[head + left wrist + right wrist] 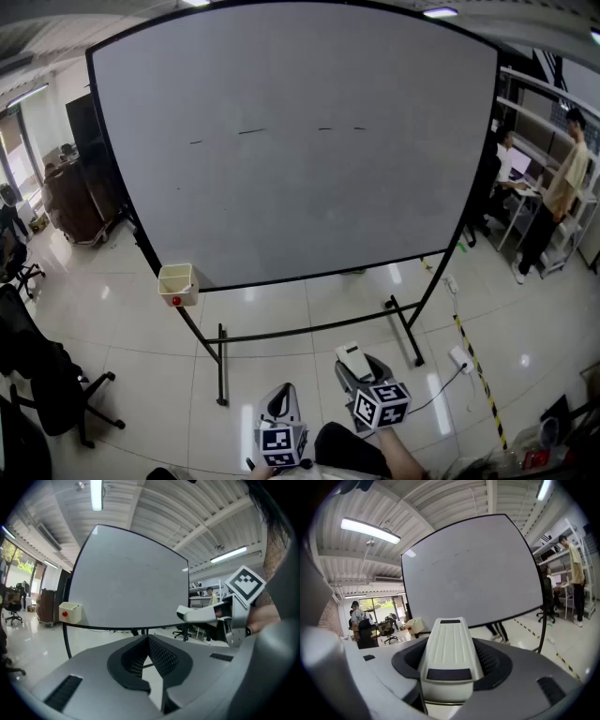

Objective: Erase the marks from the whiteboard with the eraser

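The whiteboard point(300, 159) stands upright ahead on a black frame and carries several short dark marks point(251, 131) in a row across its upper middle. My right gripper point(359, 367) is low in the head view, well short of the board, and is shut on a white ribbed eraser point(352, 357). That eraser point(449, 653) fills the space between the jaws of the right gripper point(450, 641). My left gripper point(280, 397) hangs beside it, its jaws together and holding nothing. The left gripper point(148, 640) sees the board point(131, 588) and the eraser point(197, 613).
A cream box point(176, 283) with a red spot hangs at the board's lower left corner. The stand's legs point(222, 370) spread over the glossy floor. A cable and power strip point(461, 358) lie right, by striped tape. Office chairs point(47, 384) stand left; people point(565, 178) work at desks right.
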A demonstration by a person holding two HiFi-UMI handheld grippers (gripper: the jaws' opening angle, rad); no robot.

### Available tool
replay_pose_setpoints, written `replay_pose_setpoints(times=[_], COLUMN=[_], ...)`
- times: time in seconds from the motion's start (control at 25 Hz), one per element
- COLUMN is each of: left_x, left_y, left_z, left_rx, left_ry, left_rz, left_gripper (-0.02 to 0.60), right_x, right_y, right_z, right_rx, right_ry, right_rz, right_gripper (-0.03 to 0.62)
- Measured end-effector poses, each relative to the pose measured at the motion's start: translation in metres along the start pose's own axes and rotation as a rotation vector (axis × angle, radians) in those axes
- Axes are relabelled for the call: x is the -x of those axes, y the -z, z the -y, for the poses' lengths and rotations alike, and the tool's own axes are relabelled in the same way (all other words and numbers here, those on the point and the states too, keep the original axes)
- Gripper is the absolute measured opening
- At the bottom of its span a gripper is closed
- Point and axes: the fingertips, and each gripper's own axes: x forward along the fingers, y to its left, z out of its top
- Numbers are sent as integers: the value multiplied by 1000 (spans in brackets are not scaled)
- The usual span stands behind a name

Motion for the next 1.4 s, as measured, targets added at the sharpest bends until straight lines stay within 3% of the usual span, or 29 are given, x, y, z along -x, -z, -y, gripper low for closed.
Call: replay_pose_setpoints(times=[0.2,0.4,0.64,0.76,1.0,1.12,1.28,1.4], left_x=[-18,-75,-162,-185,-204,-214,-226,-232], left_y=[-7,-11,-62,-79,-120,-118,-113,-112], left_z=[-17,-45,-41,-36,-46,-55,-61,-62], left_rx=[17,10,-10,-8,-25,-31,-21,-28], left_ry=[-33,-86,-75,-77,-71,-72,-57,-37], left_rz=[11,-9,77,95,150,122,88,78], left_gripper=[-21,-21,-21,-20,-21,-21,-21,-21], right_x=[-29,-77,-135,-158,-189,-201,-225,-201], right_y=[-136,-277,-421,-472,-505,-485,-440,-464], right_z=[56,88,117,125,134,125,88,114], right_rx=[120,237,325,351,404,482,604,529], right_ry=[44,37,64,85,187,242,184,225], right_rz=[193,364,512,571,620,628,531,602], right_gripper=[276,276,276,276,276,276,276,273])
